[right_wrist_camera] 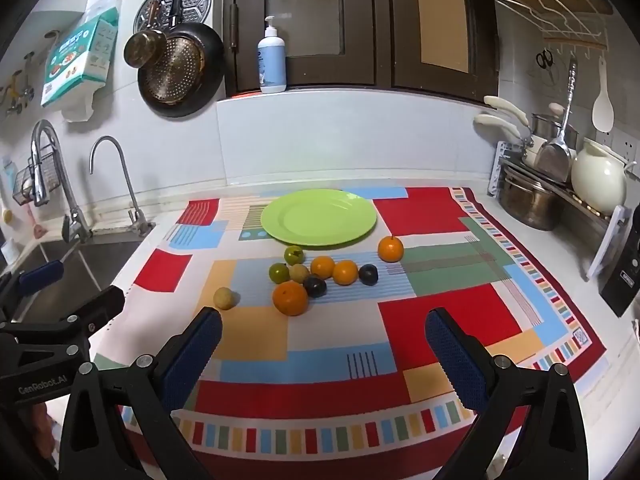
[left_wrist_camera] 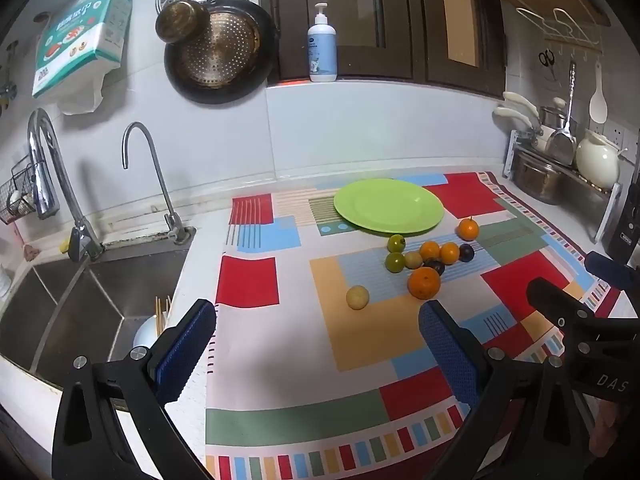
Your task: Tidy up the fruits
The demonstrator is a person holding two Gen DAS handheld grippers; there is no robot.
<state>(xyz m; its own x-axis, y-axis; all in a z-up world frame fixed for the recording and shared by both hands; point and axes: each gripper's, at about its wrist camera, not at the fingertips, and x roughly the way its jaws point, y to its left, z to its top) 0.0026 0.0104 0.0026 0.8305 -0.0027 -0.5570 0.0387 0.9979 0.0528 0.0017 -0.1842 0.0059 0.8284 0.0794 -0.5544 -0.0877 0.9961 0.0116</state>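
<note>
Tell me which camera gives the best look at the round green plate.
The right wrist view: the round green plate sits near the frame's centre, its whole rim unobstructed, bare of fruit. The left wrist view also shows the whole plate, but right of centre and more distorted.

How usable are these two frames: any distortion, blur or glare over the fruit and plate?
Left wrist view: strong fisheye bending with dark corners, but the fruits and green plate are sharp, with only soft sheen on the plate. Right wrist view: same curvature, even light, short soft shadows under the fruits, no blur.
</note>
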